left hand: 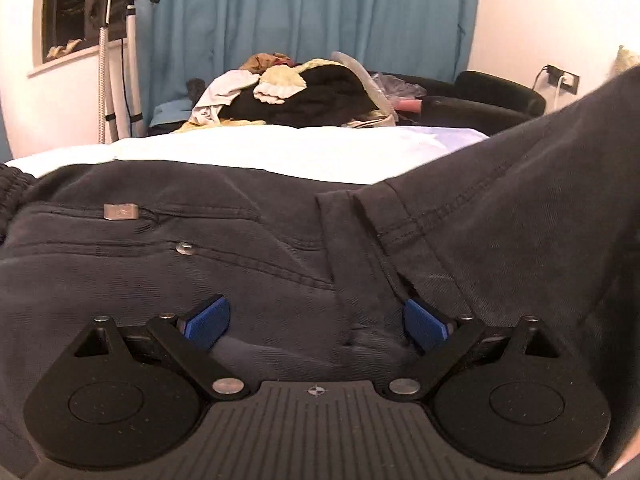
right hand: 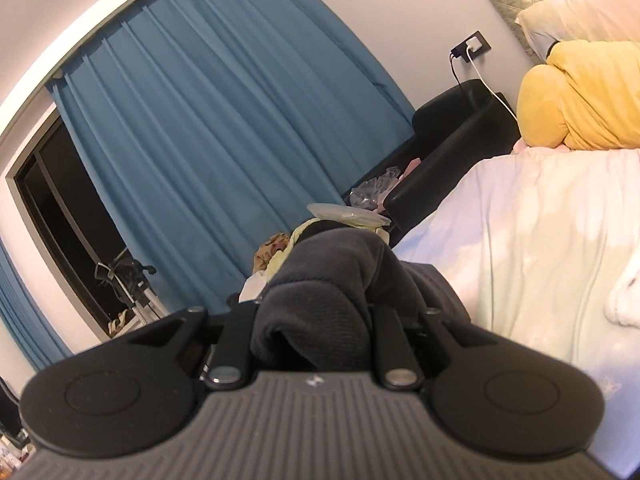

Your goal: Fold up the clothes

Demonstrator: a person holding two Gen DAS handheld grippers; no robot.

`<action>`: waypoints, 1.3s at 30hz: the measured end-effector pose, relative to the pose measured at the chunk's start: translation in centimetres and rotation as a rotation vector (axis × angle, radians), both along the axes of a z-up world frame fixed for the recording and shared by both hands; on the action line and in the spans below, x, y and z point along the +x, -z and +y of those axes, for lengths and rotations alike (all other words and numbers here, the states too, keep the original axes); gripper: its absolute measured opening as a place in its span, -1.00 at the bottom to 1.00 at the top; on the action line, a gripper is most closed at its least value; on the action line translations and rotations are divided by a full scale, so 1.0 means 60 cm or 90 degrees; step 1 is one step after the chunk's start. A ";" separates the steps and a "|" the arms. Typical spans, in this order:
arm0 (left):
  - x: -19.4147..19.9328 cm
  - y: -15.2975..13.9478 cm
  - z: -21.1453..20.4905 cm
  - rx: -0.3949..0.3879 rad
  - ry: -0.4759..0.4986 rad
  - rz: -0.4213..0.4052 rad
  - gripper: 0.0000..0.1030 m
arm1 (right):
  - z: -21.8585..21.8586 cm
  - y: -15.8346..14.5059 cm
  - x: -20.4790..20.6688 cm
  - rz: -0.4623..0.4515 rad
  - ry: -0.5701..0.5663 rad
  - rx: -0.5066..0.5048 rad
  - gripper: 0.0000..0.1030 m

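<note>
- I am holding the left claw (left hand: pixel 316 322) low over the dark trousers (left hand: pixel 168 264), its blue pads (left hand: pixel 208 320) spread wide with cloth lying between and under them but nothing pinched.
- Just ahead of that claw I am seeing a pocket seam, a metal rivet (left hand: pixel 185 248) and a small grey tag (left hand: pixel 121 212); the gathered waistband (left hand: pixel 16 182) is sitting off to its left.
- Up and to the right of the left claw, a trouser leg (left hand: pixel 520 184) is rising off the bed (left hand: pixel 280 148), its stitched hem edge running diagonally toward the claw.
- I am gripping a thick bunch of the same dark cloth in the right claw (right hand: pixel 316 320); its fingers are pressed in against the bundle (right hand: pixel 320 280), which is bulging forward past the tips.
- I judge the long axis of the garment is running left to right across the left claw, waistband left and lifted leg right, so the right claw is the one carrying the free end.
- Whichever fold is coming turns on that: the raised leg is lying to the right of the left claw, and the flat seat is directly beneath it as an anchor.
- Farther out, a heap of other clothes (left hand: pixel 296 88) is waiting beyond the bed before a blue curtain (left hand: pixel 304 8).
</note>
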State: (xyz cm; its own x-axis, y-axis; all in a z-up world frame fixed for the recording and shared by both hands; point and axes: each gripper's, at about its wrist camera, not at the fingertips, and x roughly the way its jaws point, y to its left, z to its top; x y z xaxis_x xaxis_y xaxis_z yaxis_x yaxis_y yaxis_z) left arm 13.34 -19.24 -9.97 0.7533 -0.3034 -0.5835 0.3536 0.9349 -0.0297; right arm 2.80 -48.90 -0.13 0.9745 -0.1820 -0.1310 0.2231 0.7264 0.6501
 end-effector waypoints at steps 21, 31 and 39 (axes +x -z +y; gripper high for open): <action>-0.101 -0.161 0.297 -0.065 -0.036 -0.090 0.98 | 0.161 -0.063 0.030 0.017 -0.057 -0.215 -0.57; -0.092 -0.186 0.515 -0.223 -0.179 -0.123 0.99 | 0.450 -0.069 0.127 -0.003 -0.199 -0.359 -0.57; -0.082 -0.177 0.598 -0.329 -0.259 -0.110 0.99 | 0.758 0.092 0.213 0.091 -0.458 -0.538 -0.56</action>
State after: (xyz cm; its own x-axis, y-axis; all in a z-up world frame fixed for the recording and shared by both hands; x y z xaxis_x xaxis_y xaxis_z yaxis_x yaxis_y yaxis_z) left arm 8.42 16.66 0.64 0.9360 -0.1833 -0.3006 0.0162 0.8753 -0.4832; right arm 15.57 -3.43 -5.64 0.8744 0.3351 -0.3509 -0.3943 0.9122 -0.1116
